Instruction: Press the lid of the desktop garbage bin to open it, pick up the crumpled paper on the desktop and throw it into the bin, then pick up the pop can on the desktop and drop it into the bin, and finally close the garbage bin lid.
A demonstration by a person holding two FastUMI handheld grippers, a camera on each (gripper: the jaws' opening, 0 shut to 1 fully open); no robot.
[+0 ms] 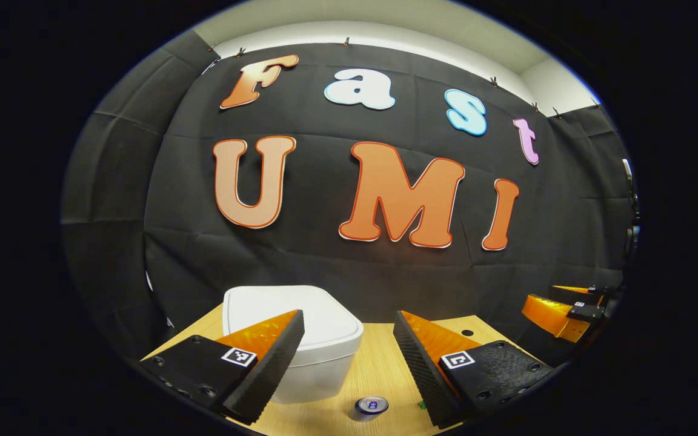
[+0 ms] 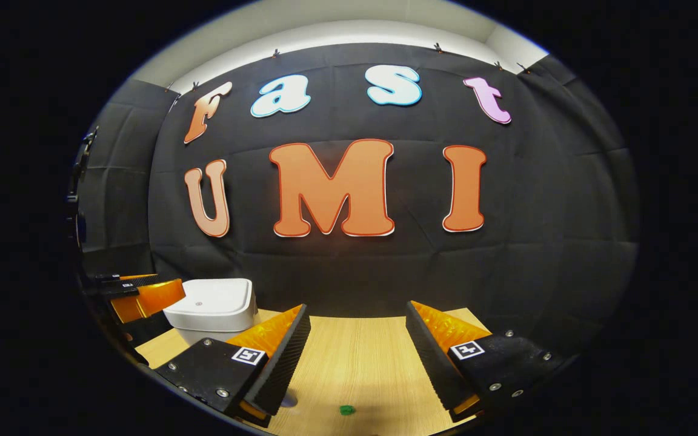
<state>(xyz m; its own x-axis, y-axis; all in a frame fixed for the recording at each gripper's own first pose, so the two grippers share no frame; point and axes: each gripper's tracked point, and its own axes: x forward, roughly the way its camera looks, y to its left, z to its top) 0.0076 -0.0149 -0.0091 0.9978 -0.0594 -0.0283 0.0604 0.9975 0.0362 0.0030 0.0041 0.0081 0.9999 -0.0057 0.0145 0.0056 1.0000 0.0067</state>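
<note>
1. In the left gripper view, the white, rounded-square plastic desktop garbage bin (image 1: 319, 345) stands on the pale wooden desktop (image 1: 379, 369) with its lid down flat. This judges the task to be at its very first step, with the lid not yet pressed open.
2. The left gripper (image 1: 349, 357) hangs above the desktop on the near side of the bin, its fingers spread wide and holding nothing. Its left finger overlaps the bin's near-left corner in the picture, though whether they touch cannot be told.
3. A silver pop can (image 1: 371, 406) with a blue top stands upright in front of the bin, just to the bin's right, between the two spread fingers.
4. Well to the right of the bin, the right gripper (image 2: 358, 357) shows in its own view, fingers wide apart and empty, over bare desktop.
5. A small green speck (image 2: 346, 410) lies on the wood below it; what it is cannot be told. The crumpled paper cannot be picked out with any certainty.
6. The next move probably calls for the left gripper to rise over the bin and push down on the lid.
</note>
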